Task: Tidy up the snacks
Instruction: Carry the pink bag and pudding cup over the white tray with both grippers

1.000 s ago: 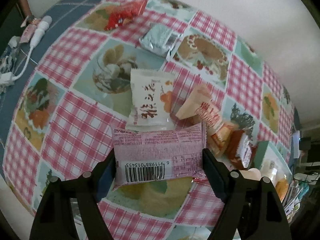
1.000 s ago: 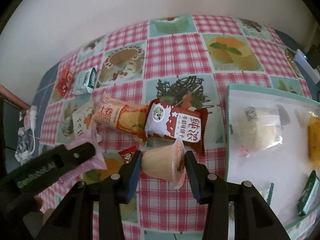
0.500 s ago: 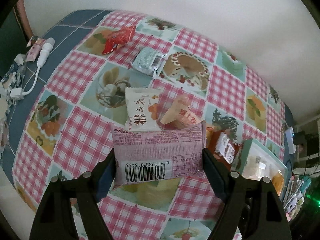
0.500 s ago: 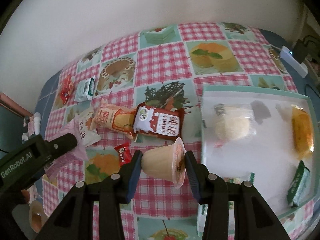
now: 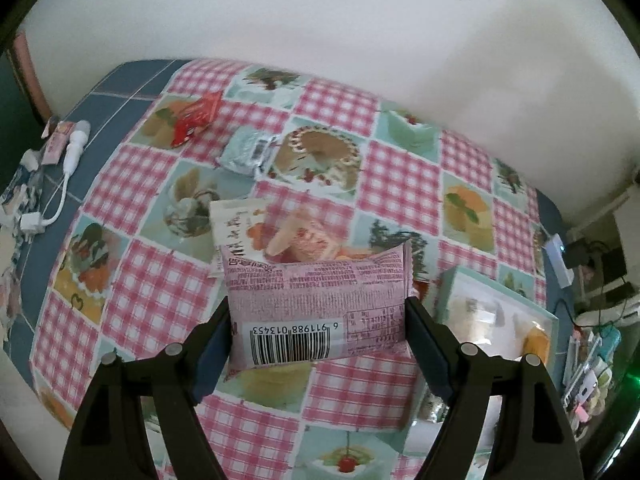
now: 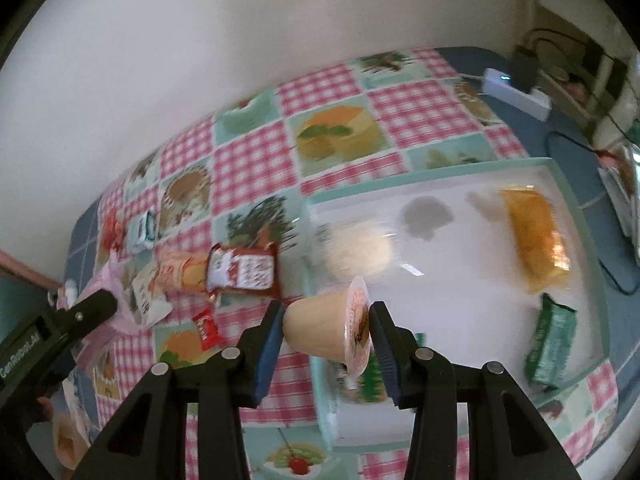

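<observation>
My left gripper (image 5: 318, 322) is shut on a pink snack packet (image 5: 316, 304) with a barcode, held above the checked tablecloth. My right gripper (image 6: 326, 330) is shut on a beige jelly cup (image 6: 320, 330) lying sideways, its foil lid to the right, over the left rim of the white tray (image 6: 472, 368). The tray (image 5: 464, 280) holds a pale round bun (image 6: 356, 248), an orange bread packet (image 6: 536, 240) and a green packet (image 6: 550, 344). On the cloth lie a red-brown packet (image 6: 244, 270), an orange packet (image 6: 180, 274), a white packet (image 5: 236, 228), a silver packet (image 5: 246, 152) and a red packet (image 5: 194, 118).
A small red sachet (image 6: 206, 328) lies near the tray's left side. White cables and a plug (image 5: 60, 184) sit at the table's left edge. A white power strip (image 6: 516, 92) with wires is at the far right corner. A wall runs behind the table.
Both grippers have risen and shifted right with their loads; the table looks farther away. The jelly cup has passed from above the cloth to above the tray's left rim.
</observation>
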`<state>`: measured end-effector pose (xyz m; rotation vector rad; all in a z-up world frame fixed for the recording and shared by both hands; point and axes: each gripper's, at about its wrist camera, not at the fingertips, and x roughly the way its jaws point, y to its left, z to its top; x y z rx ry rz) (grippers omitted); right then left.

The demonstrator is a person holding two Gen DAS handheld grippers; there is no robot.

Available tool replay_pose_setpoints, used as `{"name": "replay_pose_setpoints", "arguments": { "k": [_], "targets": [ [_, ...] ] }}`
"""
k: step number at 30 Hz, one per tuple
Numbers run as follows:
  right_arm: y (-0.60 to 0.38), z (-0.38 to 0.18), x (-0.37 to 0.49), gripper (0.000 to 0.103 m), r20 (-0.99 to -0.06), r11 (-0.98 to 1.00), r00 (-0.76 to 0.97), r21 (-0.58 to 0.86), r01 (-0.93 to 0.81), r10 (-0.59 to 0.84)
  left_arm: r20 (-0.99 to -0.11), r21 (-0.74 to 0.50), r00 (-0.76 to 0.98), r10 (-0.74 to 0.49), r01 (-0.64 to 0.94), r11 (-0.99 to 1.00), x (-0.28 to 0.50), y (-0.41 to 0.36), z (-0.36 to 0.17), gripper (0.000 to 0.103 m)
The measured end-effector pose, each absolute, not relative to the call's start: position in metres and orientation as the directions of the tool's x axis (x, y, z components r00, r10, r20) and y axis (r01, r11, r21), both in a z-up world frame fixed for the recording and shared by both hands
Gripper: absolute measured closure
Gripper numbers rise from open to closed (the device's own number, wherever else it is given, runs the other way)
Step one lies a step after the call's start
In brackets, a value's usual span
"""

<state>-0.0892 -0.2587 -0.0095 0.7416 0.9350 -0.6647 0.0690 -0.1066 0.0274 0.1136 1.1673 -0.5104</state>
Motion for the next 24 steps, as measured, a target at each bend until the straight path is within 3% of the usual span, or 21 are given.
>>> {"name": "replay_pose_setpoints", "arguments": {
  "k": [17,24],
  "targets": [
    [-0.328,0.016,-0.18,0.057,-0.853,0.359,0.392,0.266,0.895,-0.344,-0.891,-0.083,0.308,-0.334,0.612,0.786,0.001,-0.169,0.036,0.021],
    [-0.348,0.005,-0.198,0.057,-0.869,0.315,0.382,0.284,0.906,-0.314,-0.902,-0.059,0.28,-0.33,0.676,0.734,-0.027,-0.199,0.021,0.021]
  ]
}}
